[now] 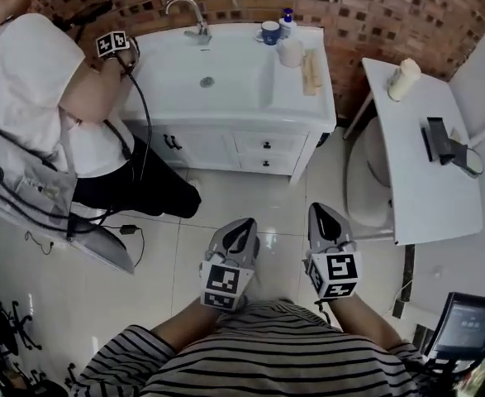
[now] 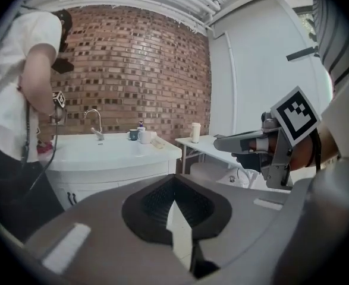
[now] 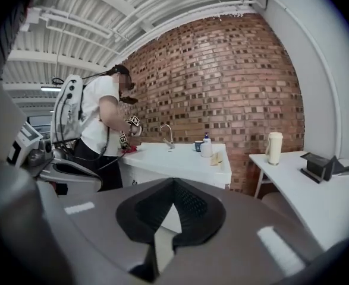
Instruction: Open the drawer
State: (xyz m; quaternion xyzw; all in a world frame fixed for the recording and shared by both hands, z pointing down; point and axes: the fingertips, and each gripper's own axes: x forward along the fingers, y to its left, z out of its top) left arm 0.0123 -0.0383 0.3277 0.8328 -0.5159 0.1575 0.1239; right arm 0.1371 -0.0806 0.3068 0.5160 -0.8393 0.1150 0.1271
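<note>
A white sink vanity (image 1: 225, 81) stands against the brick wall. Two small drawers with dark knobs, one above the other (image 1: 267, 145), are closed at its front right, beside cabinet doors (image 1: 172, 143). My left gripper (image 1: 244, 222) and right gripper (image 1: 320, 208) hang over the tiled floor, well short of the vanity and pointing toward it. Both are shut with nothing between their jaws. The left gripper view shows its closed tips (image 2: 174, 178) below the vanity (image 2: 115, 159). In the right gripper view the closed tips (image 3: 174, 181) sit under the vanity (image 3: 174, 159).
Another person (image 1: 35, 98) stands at the vanity's left with a marker-cube gripper (image 1: 112, 43) on the counter. A faucet (image 1: 194, 15) and cups (image 1: 270, 32) are on top. A toilet (image 1: 366, 180) and a white side table (image 1: 428, 172) stand to the right.
</note>
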